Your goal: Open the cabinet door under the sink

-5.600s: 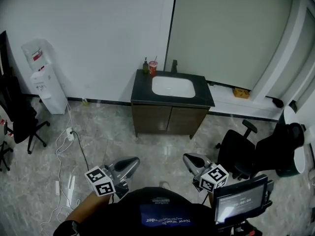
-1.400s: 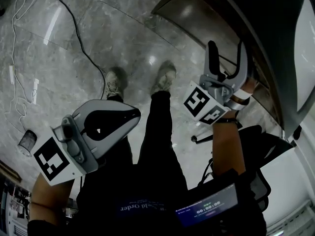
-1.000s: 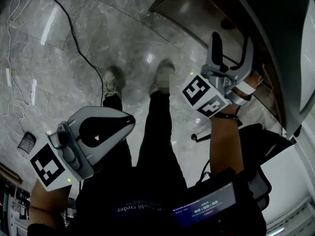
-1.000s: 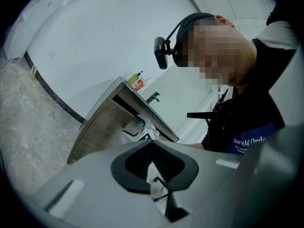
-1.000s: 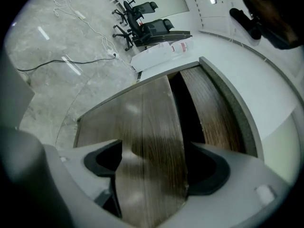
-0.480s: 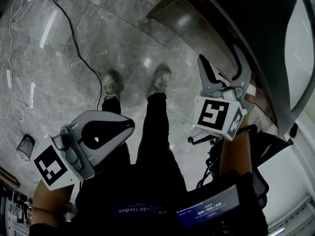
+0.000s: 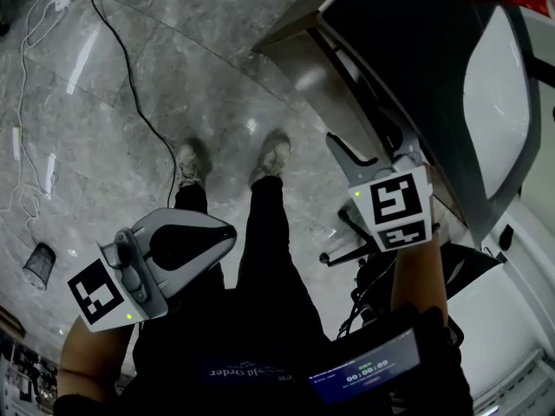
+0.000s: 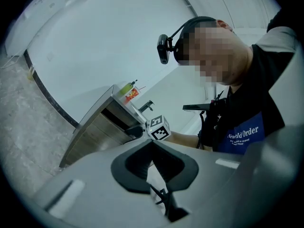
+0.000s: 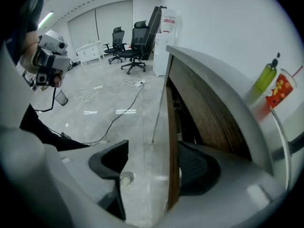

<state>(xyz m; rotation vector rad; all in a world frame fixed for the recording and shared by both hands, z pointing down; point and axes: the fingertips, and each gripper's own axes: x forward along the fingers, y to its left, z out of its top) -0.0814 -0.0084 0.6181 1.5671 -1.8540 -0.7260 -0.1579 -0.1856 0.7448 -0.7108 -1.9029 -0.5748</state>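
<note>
**Door's cracked open, grip not quite on yet**

Watching from the side: the right gripper (image 9: 152, 156) has its jaws either side of the free edge of the door (image 9: 172, 127). They've just been closing in, but they're not clamped yet. The door edge sits right up against the jaw nearer the cabinet, and the other jaw is well clear of it. So I'd call it released, with the door between the jaws. The door already looks a bit ajar, with dark cabinet showing just behind that edge.

Looks like the grasp step to me. Next up is probably finishing the squeeze on the edge, then swinging it outward along its arc so the edge doesn't slip out.

The left gripper (image 8: 151, 144) is clenched on nothing and hangs out of the way.

Views: only the right gripper view shows the edge between the jaws. The head view shows the sink (image 7: 499, 94) and dark worktop (image 7: 408, 33) above that gripper, but the grip itself is tucked under the worktop's lip. The left gripper view gives the cabinet side-on, with the right gripper's marker cube at the door.
</note>
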